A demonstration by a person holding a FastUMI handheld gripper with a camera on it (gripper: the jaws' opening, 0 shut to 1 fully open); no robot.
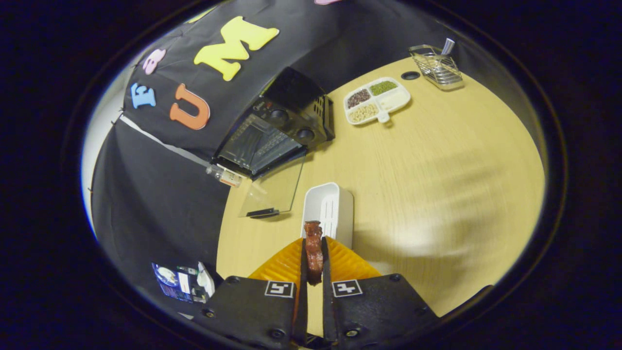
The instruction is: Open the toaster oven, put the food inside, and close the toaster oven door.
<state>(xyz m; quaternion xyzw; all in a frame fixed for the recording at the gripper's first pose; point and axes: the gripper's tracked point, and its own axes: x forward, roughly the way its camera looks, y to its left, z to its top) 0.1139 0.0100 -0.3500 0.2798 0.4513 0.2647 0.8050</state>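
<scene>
A brown piece of food (313, 253) is held between the two fingers of the gripper (313, 243). Both fingers (303, 257) are pressed on its sides, and its top end sticks out a little past the tips. The food is held up above the table (437, 194).

Just past the fingers a white bin (330, 209) is seen on the table. Farther on, to the left, the oven (282, 126) is found by the black wall. Its glass door (272, 192) is folded down flat and open, and the rack inside can be seen.

Well past the bin, a white tray (376, 99) with four kinds of grains is set. A wire basket (437, 68) is placed near the far edge.
</scene>
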